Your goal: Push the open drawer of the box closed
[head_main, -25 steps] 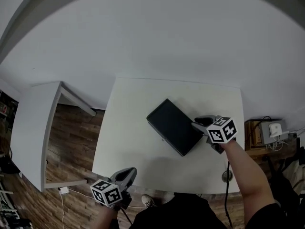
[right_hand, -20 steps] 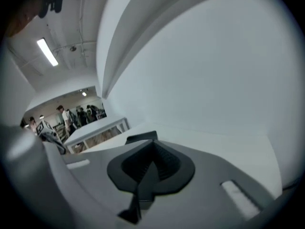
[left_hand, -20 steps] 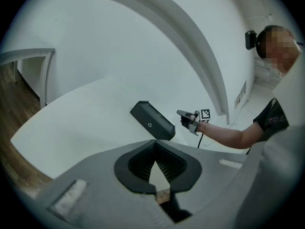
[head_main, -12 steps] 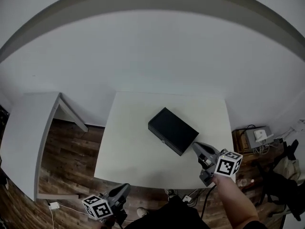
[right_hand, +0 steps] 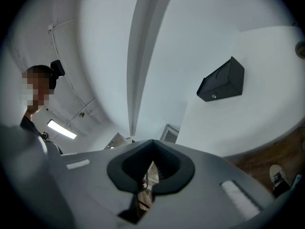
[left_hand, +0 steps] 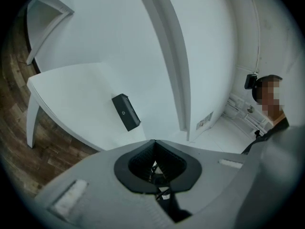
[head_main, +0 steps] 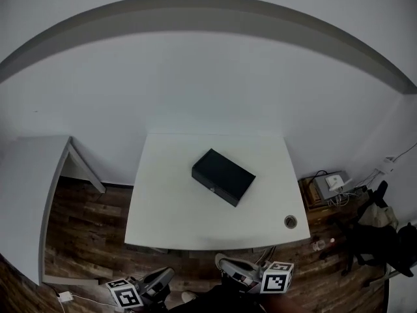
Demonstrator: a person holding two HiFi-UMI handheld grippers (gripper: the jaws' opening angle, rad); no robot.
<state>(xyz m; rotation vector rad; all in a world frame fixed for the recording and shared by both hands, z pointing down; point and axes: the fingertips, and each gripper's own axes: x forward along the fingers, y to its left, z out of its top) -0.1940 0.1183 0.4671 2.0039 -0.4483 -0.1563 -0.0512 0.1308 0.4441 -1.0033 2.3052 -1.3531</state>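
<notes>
**Matte black box [head_main: 223, 176] on a smooth white surface [head_main: 169, 207], 2 grippers beyond its near edge.**
The head view's lower border cuts off the left gripper [head_main: 168, 274] and right gripper [head_main: 221, 261]. The rectangular box lies diagonally near the surface's centre, its drawer front, with 1 round pull, flush. Each gripper's ribbed dark fingers are pressed together on nothing, well apart from the box.
</notes>
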